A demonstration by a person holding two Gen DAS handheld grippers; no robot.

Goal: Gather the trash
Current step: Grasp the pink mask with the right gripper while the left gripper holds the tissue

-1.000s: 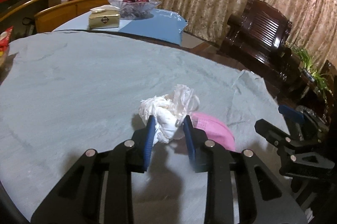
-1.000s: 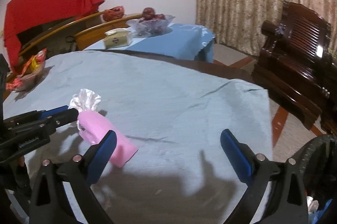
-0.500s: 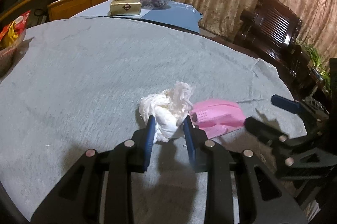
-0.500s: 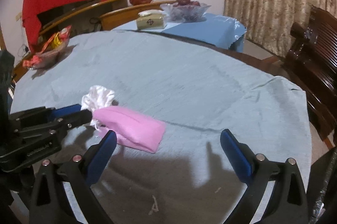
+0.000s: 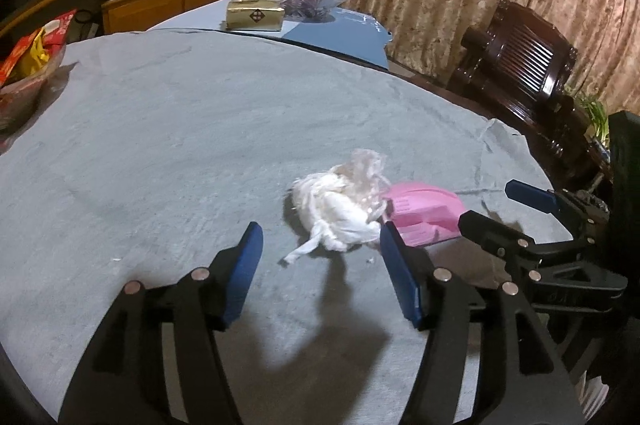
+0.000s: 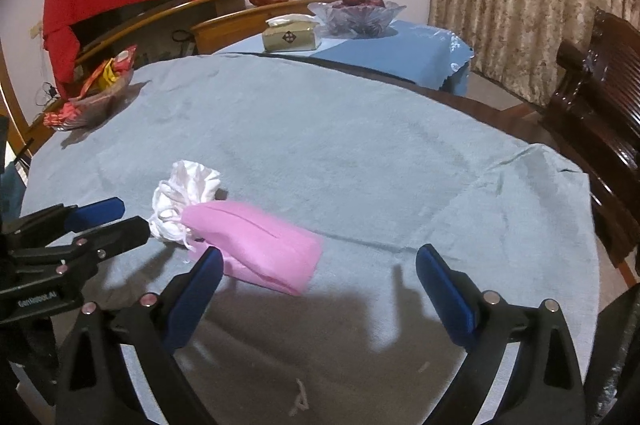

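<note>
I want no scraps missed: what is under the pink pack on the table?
The pink pack lies on the blue-grey tablecloth, its end against the white crumpled tissue. Anything beneath it is covered, so I cannot tell.

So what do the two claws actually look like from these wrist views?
Both match: the left claw and right claw have angular black plastic frames with triangular cut-outs, silver round rivets at the pivots, and flat blue pads on the fingers. White lettering marks the left claw's side in the right wrist view. No cables, sleeves or hands show.
</note>
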